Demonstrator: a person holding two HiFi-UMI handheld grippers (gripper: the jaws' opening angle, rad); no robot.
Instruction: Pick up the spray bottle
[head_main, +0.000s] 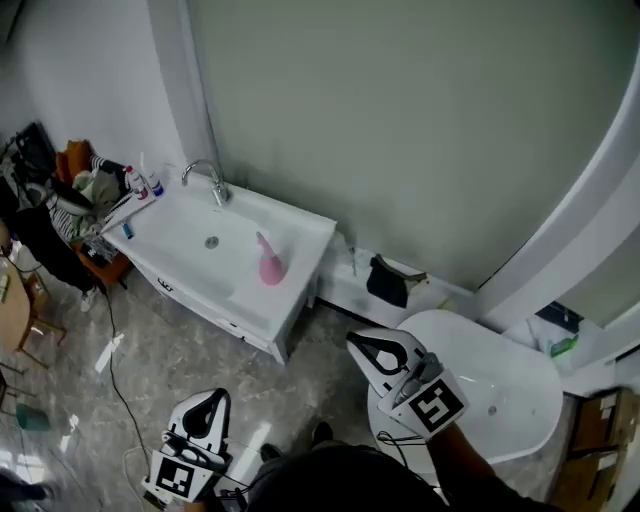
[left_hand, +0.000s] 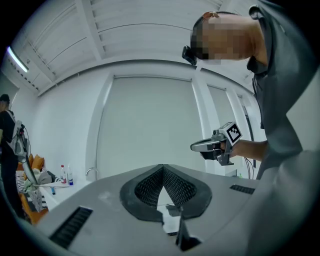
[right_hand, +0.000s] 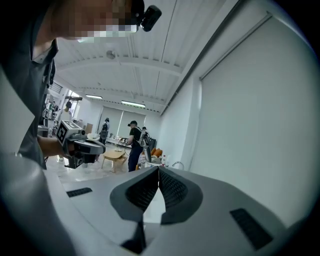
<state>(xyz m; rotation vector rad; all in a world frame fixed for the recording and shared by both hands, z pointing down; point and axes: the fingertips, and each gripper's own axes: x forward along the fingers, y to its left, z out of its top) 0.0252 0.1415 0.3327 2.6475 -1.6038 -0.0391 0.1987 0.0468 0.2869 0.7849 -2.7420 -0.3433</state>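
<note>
The pink spray bottle (head_main: 268, 262) stands in the basin of a white sink unit (head_main: 300, 240) against the grey wall, to the right of the drain. Both grippers are held over the floor well short of it. My left gripper (head_main: 213, 398) is at the bottom of the head view, shut and empty. My right gripper (head_main: 360, 341) is to its right, nearer the wall, also shut and empty. In the left gripper view the left gripper (left_hand: 162, 167) points at the wall and the bottle does not show. The right gripper (right_hand: 158, 169) has its pads meeting at the tip.
A chrome faucet (head_main: 210, 180) and small bottles (head_main: 138, 183) sit at the sink's back left. A white oval fixture (head_main: 500, 385) lies on the floor at right, with a black bag (head_main: 388, 281) by the wall. Clutter and a cable (head_main: 115, 370) lie left. People (right_hand: 134, 142) stand far off.
</note>
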